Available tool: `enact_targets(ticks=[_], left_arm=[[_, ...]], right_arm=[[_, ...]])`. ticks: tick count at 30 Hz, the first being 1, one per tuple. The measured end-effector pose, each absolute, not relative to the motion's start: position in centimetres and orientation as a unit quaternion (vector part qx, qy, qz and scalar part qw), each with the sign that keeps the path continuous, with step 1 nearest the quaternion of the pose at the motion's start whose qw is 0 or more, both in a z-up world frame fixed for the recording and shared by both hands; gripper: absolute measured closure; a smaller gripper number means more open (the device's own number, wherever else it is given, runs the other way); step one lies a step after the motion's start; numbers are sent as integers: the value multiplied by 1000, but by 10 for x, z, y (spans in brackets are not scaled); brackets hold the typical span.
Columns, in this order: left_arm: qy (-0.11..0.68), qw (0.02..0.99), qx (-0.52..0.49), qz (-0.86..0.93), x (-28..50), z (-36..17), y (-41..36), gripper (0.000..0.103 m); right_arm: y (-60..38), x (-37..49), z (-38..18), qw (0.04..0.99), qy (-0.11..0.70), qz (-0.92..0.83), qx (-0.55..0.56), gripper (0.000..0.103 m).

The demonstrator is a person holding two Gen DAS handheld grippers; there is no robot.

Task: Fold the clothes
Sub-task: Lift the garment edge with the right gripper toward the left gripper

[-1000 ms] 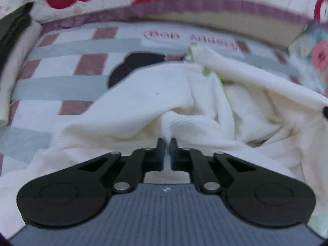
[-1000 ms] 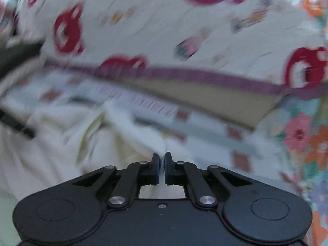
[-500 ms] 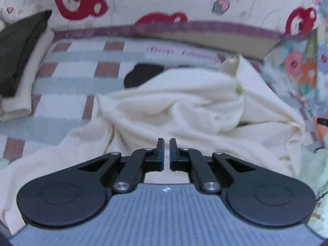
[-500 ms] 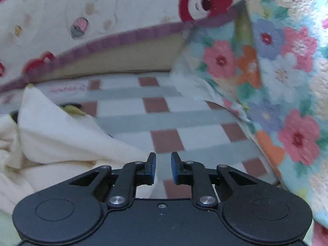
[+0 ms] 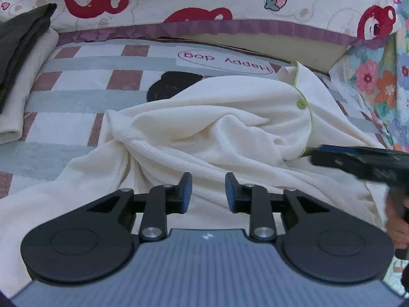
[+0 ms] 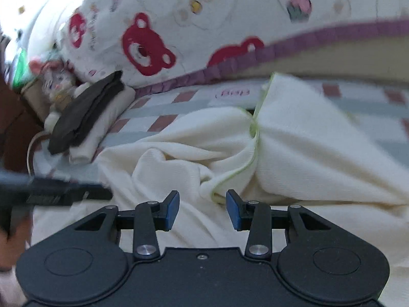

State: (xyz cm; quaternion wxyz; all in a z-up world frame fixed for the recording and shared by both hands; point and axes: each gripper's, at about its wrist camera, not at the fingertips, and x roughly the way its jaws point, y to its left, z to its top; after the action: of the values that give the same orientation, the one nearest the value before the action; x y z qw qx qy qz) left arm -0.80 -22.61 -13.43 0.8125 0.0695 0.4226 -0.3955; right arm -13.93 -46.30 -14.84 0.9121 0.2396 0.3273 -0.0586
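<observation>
Both grippers hanging open over a rumpled cream garment on the bed.

The left gripper (image 5: 205, 192) is hovering with its blue-padded fingers spread wide and nothing between them, and the cream garment (image 5: 209, 133) is lying crumpled directly ahead of and beneath its tips. A green button (image 5: 301, 104) and green piping are showing on the garment ahead and to the right of this tool, where the right gripper (image 6: 202, 209) is reaching in as a dark blur. That right gripper is likewise standing wide with an empty gap, a green-edged fold of the garment lying just ahead of its tips. Farther ahead, the checked sheet (image 5: 76, 81) is running to a bear-print pillow (image 6: 158, 25); folded clothes (image 6: 87, 117) are stacked ahead and to the left.
</observation>
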Motion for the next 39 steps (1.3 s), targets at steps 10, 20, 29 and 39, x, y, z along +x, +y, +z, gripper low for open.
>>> enact_targets(ticks=[10, 20, 29, 39], left_arm=[[380, 831, 100, -394, -24, -145, -214, 52], [323, 819, 55, -471, -39, -113, -220, 32], [334, 821, 70, -458, -52, -104, -220, 29], [332, 825, 36, -455, -69, -65, -168, 29]], right_arm=[[-467, -139, -169, 899, 265, -35, 346, 96], [-450, -199, -71, 930, 188, 66, 308, 96], [-445, -224, -25, 931, 131, 88, 328, 96], [-420, -296, 41, 945, 87, 129, 289, 96]])
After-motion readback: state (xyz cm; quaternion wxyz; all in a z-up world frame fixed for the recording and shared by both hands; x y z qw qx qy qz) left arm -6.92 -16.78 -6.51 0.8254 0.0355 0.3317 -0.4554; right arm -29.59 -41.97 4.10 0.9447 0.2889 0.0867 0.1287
